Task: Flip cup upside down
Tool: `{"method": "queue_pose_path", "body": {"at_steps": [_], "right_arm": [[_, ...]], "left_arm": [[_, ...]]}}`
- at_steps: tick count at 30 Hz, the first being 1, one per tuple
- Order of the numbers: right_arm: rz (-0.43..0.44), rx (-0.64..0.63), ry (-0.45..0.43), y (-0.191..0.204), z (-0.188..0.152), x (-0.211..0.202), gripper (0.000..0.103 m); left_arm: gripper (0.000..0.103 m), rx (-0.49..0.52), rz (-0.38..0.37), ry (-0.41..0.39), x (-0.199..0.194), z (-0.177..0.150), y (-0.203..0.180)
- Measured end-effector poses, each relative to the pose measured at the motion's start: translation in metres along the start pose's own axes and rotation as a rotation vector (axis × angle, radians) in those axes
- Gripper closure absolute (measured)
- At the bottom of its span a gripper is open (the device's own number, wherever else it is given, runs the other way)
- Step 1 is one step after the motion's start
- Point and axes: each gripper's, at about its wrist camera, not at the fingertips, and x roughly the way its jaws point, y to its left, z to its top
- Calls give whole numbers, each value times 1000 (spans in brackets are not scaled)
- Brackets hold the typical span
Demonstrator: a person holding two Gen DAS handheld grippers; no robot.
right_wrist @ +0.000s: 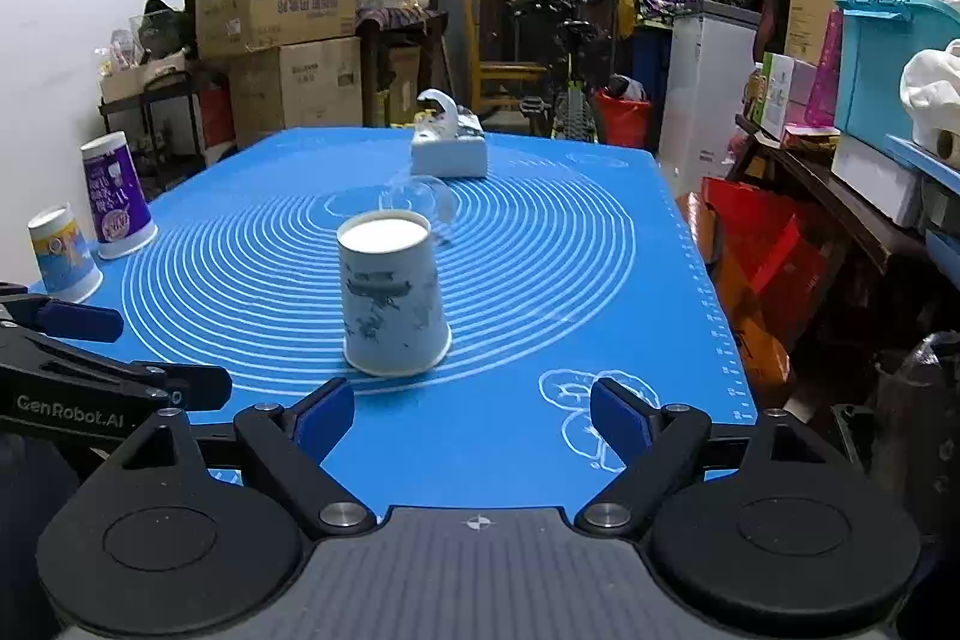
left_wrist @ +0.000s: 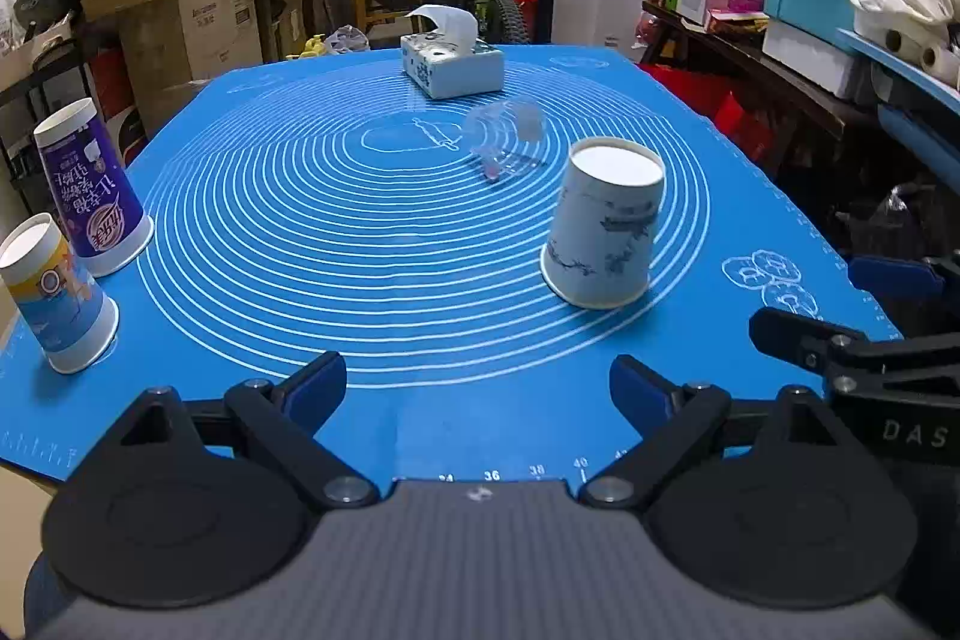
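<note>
A white paper cup with blue ink drawings point(left_wrist: 603, 226) stands upside down on the blue mat point(left_wrist: 360, 220), base up. It also shows in the right wrist view point(right_wrist: 393, 295). My left gripper point(left_wrist: 477, 382) is open and empty, near the mat's front edge, to the left of and nearer than the cup. My right gripper point(right_wrist: 474, 415) is open and empty, just in front of the cup. A clear plastic cup point(left_wrist: 501, 139) lies on its side behind the paper cup; it also shows in the right wrist view point(right_wrist: 420, 202).
A purple cup point(left_wrist: 90, 190) and a yellow and blue cup point(left_wrist: 57, 295) stand upside down at the mat's left edge. A tissue box point(left_wrist: 453, 61) sits at the far side. Boxes, shelves and a bicycle surround the table.
</note>
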Motion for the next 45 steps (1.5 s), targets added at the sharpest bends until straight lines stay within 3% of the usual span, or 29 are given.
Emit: {"method": "queue_pose_path", "body": {"at_steps": [45], "right_arm": [[8,6,47,0,-1,7,15]], "left_arm": [[9,20,-11,25,5,-5,-6]]}}
